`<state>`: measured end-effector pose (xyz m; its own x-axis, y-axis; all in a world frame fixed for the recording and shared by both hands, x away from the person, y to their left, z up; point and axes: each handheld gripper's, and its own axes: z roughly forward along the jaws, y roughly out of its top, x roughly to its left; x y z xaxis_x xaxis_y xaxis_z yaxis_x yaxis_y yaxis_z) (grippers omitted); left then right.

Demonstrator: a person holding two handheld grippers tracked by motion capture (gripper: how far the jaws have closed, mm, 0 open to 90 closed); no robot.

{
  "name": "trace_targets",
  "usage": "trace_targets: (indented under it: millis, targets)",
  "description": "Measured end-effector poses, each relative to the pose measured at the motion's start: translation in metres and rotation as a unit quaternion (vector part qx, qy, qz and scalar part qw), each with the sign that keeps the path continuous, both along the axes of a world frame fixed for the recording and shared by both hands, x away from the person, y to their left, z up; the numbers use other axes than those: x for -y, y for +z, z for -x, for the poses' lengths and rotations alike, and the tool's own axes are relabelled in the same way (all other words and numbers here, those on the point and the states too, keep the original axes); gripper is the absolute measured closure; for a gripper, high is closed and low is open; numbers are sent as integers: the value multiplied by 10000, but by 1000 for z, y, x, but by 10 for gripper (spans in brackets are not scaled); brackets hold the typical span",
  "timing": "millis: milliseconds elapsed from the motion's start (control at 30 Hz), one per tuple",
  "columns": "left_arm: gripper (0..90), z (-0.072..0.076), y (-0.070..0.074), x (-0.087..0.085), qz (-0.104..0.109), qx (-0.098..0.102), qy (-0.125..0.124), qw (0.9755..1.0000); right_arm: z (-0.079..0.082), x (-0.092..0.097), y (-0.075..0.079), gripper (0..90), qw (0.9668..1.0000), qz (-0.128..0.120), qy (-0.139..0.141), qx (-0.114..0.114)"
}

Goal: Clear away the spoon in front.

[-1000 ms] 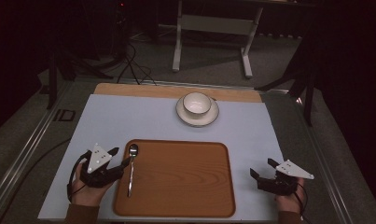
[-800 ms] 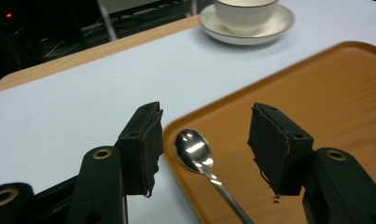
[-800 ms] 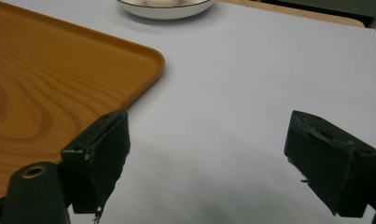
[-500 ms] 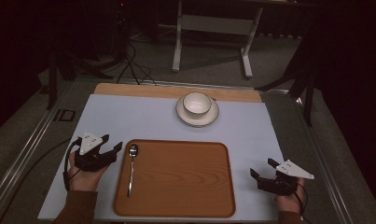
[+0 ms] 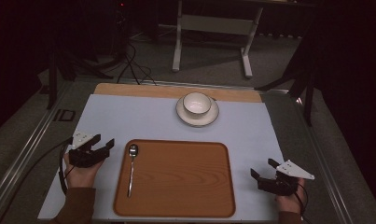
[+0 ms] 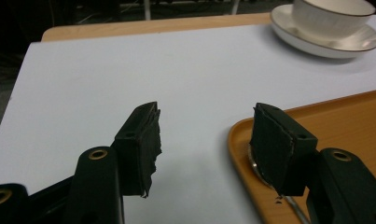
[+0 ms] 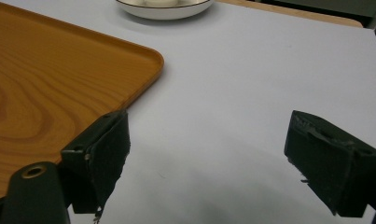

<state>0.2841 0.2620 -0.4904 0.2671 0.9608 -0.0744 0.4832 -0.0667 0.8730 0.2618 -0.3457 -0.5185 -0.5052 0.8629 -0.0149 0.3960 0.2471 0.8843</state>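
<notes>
A wooden tray (image 5: pixel 185 177) lies at the front middle of the white mat. A metal spoon (image 5: pixel 131 168) rests along the tray's left side, bowl end away from me. My left gripper (image 5: pixel 104 142) is open just left of the tray with nothing between its jaws. In the left gripper view the gripper (image 6: pixel 202 140) frames bare mat, and the spoon's bowl (image 6: pixel 255 163) peeks from behind the right jaw. My right gripper (image 5: pixel 261 169) is open on the mat right of the tray, also empty. A white cup (image 5: pixel 197 103) stands on a saucer (image 5: pixel 197 116) behind the tray.
The white mat (image 5: pixel 129 116) covers a wooden tabletop (image 5: pixel 129 89) whose far edge shows. A cable trails from the left gripper over the mat's left side. Beyond the table stands a white frame (image 5: pixel 213 28) on a dark floor with cables.
My left gripper has let go of the spoon, which now lies on the tray, and has drawn back to the left and away from me. The right gripper has stayed still.
</notes>
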Motion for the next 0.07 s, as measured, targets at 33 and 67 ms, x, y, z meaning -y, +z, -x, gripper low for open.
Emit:
trace_targets:
  millis: [33,67]
  targets:
    - [418,-1,-1,-1,11,-38,-6,10000,0,0,0,140,10000,1,7,-8]
    - [415,-3,-3,-1,-11,-76,22,10000,0,0,0,140,10000,7,6,-20]
